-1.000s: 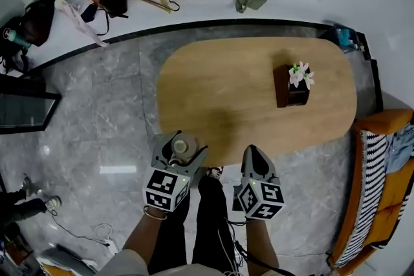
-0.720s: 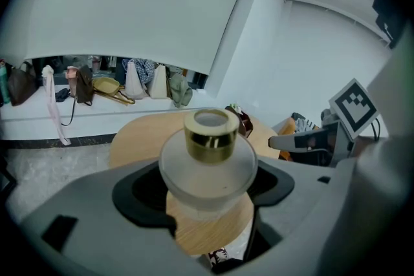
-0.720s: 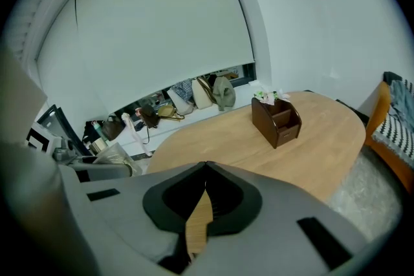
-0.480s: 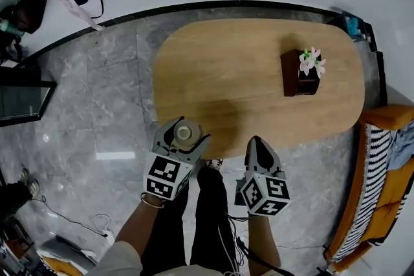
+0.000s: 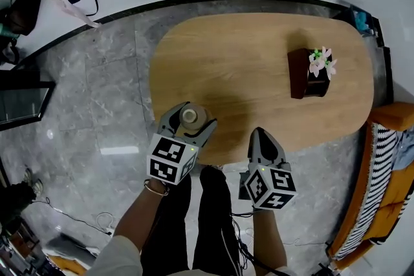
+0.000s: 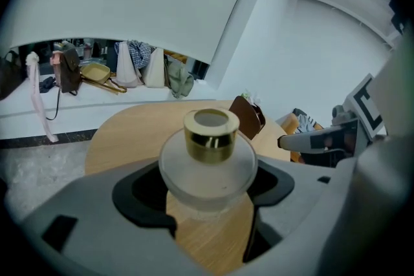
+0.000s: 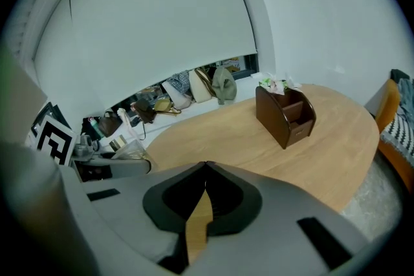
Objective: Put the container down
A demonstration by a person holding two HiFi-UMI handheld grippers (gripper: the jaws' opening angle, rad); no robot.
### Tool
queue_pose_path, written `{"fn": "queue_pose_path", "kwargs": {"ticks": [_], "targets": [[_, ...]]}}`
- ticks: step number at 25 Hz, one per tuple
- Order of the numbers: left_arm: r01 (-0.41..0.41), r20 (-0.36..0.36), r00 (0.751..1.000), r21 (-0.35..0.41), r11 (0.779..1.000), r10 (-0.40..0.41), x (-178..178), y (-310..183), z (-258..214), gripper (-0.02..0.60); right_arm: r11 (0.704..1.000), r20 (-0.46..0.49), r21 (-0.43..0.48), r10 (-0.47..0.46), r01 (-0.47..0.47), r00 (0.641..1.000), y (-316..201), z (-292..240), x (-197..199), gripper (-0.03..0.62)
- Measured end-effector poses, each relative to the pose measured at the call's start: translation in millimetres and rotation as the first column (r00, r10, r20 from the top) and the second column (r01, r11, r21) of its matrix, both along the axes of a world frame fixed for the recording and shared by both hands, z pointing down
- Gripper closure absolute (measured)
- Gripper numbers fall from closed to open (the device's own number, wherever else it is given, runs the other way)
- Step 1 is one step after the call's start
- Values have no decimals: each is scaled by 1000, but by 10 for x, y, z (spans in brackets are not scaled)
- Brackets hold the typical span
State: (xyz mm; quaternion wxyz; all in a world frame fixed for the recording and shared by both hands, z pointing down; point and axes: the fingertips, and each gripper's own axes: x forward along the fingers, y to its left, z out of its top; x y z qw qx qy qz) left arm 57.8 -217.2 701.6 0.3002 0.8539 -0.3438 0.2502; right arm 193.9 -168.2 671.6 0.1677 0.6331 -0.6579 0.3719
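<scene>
Left gripper view shows the left claw [image 5: 189, 121] clamped around the frosted, gold-capped container [image 6: 208, 136], held upright over the worktop's [image 5: 259, 74] near edge, apparently for lowering. Right claw [image 7: 205, 168] hangs pinched closed and empty, off that edge, out of the way.

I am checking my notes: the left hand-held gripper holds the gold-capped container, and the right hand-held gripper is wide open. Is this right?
No. The right hand-held gripper is shut, with nothing between its jaws, as the right gripper view shows. The left hand-held gripper does hold the gold-capped container.
</scene>
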Motion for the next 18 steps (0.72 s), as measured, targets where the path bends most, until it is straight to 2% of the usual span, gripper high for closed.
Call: {"fn": "queue_pose_path", "kwargs": {"ticks": [7,18], "targets": [[-32,52,998,2,999,31,67,-381,237,244,1000,-2,-10,-17,17,1000,-330,139,41,571],[-51,76,996,4,999,50,162,-883,461,244,998,-4,-58,-30,30,1000,-558,373,122,571]]}}
